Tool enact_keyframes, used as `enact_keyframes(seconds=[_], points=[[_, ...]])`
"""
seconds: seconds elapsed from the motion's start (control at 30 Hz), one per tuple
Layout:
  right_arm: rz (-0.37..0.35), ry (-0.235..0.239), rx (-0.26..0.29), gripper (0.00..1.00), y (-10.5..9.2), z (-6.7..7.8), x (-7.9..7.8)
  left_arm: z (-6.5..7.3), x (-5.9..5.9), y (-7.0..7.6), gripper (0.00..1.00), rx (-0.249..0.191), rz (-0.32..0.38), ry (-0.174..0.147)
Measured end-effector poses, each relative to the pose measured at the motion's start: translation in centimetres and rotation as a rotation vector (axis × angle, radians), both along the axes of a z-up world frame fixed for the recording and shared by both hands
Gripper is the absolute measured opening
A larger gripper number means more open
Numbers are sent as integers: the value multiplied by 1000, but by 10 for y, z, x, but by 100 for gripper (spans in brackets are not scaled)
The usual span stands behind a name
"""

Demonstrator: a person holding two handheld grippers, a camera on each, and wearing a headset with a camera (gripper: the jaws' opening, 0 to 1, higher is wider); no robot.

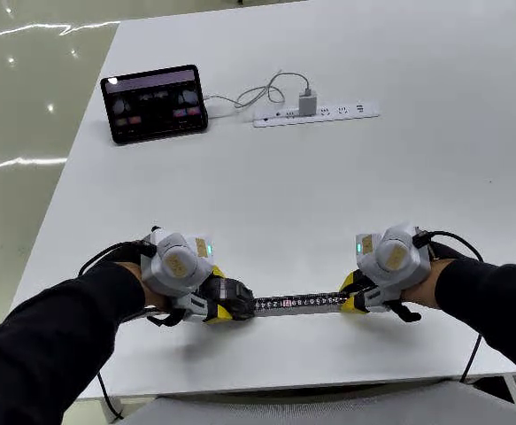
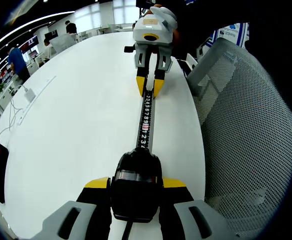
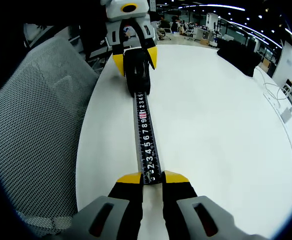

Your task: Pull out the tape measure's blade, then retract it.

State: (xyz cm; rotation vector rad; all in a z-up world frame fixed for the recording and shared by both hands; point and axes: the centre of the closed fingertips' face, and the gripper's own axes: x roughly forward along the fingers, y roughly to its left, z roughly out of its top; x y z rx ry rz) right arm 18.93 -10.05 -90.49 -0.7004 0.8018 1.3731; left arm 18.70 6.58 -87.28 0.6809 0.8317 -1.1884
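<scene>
Your left gripper [image 1: 218,295] clamps the black tape measure case [image 1: 233,298] near the white table's [image 1: 328,177] front edge. Its dark blade [image 1: 297,304], with white numerals, lies flat on the table, running rightward to your right gripper [image 1: 350,294], which pinches its tip.

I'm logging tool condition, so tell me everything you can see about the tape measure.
The tape measure lies on the white table. Its case is black, glossy and plastic-looking, and it is clamped between the yellow tips of the left claw. The dark blade, printed with pale numerals and one red mark, is partly pulled out. It runs straight and flat along the tabletop to the right claw, which pinches its end.
</scene>
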Motion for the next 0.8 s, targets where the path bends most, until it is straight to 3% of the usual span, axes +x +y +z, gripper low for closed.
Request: enact_keyframes(seconds=[0.57,0.73,0.8], points=[[-25,4,11,9,-12,-1,1,0,0,0,32,1,2,0],[-5,-3,11,9,-12,-1,1,0,0,0,32,1,4,-1],[29,-16,-18,9,-11,-2,2,0,0,-1,32,1,3,0]])
